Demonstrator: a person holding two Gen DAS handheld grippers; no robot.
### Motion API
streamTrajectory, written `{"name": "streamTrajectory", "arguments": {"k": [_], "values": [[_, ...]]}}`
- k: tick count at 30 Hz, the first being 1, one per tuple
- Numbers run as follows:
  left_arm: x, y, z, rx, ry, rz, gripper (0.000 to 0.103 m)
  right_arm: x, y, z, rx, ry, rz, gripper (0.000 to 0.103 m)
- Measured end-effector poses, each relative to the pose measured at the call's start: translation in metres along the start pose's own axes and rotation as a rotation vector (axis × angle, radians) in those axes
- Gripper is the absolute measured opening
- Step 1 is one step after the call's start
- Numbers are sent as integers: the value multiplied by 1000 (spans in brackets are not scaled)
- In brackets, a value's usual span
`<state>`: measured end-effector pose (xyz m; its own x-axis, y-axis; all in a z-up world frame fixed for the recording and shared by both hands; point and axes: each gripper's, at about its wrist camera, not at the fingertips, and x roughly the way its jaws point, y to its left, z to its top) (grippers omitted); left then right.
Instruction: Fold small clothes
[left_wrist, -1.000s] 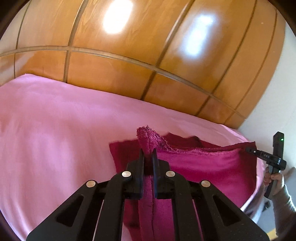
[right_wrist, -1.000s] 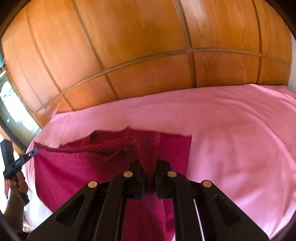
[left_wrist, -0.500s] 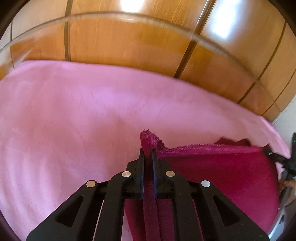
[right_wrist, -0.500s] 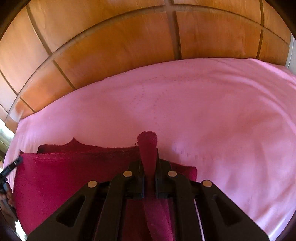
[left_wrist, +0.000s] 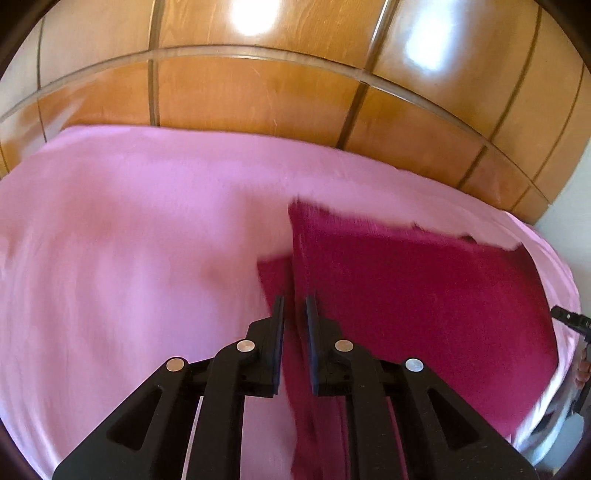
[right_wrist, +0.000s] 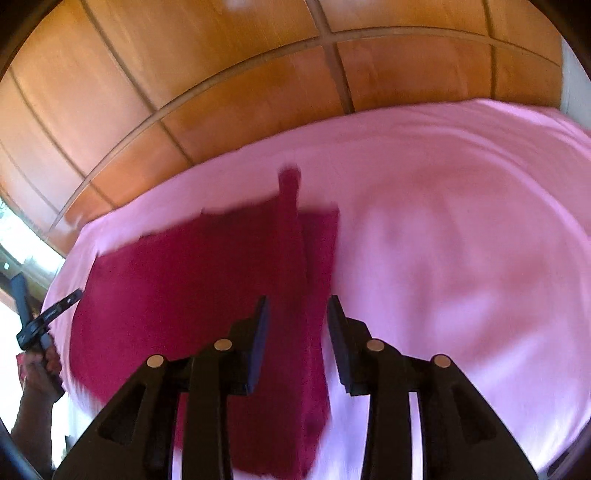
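Note:
A dark magenta cloth (left_wrist: 417, 291) lies spread on the pink bed sheet (left_wrist: 129, 240), with its top layer folded over a lower layer that peeks out at one side. My left gripper (left_wrist: 295, 301) has its jaws slightly parted, with the cloth's edge running between them. In the right wrist view the same cloth (right_wrist: 192, 280) lies on the sheet (right_wrist: 461, 240). My right gripper (right_wrist: 297, 302) is open just above the cloth's edge. The frames are motion-blurred.
A glossy wooden panelled headboard (left_wrist: 258, 92) rises behind the bed. The other gripper and the hand holding it show at the right edge of the left wrist view (left_wrist: 576, 325) and at the left edge of the right wrist view (right_wrist: 40, 325).
Both grippers carried the cloth's edge forward and laid it down. The right gripper opened and let go. The left jaws parted slightly. Both drew back from the folded edge.

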<state>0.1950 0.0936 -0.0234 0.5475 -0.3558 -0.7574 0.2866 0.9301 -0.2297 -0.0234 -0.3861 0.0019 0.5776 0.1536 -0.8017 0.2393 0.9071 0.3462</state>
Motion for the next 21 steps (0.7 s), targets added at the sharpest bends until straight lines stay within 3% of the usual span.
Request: {"name": "streamTrajectory", "arguments": {"k": [6, 9, 10, 12, 15, 19, 21], "values": [[-26, 5, -46, -34, 24, -63, 9, -21, -3, -57, 18, 79, 101, 36], [-29, 3, -58, -43, 36, -76, 9, -10, 0, -64, 5, 97, 99, 36], [-31, 3, -62, -42, 40, -74, 9, -5, 2, -63, 1, 97, 97, 33], [-33, 5, -63, -58, 42, -72, 9, -2, 9, -57, -44, 106, 61, 12], [-45, 10, -71, -66, 44, -81, 9, -21, 11, -50, -94, 68, 69, 9], [-49, 14, -86, -37, 71, -132, 9, -9, -9, -51, -90, 95, -112, 0], [-50, 14, -95, -22, 96, -147, 9, -5, -20, -56, -52, 106, -142, 0]]}}
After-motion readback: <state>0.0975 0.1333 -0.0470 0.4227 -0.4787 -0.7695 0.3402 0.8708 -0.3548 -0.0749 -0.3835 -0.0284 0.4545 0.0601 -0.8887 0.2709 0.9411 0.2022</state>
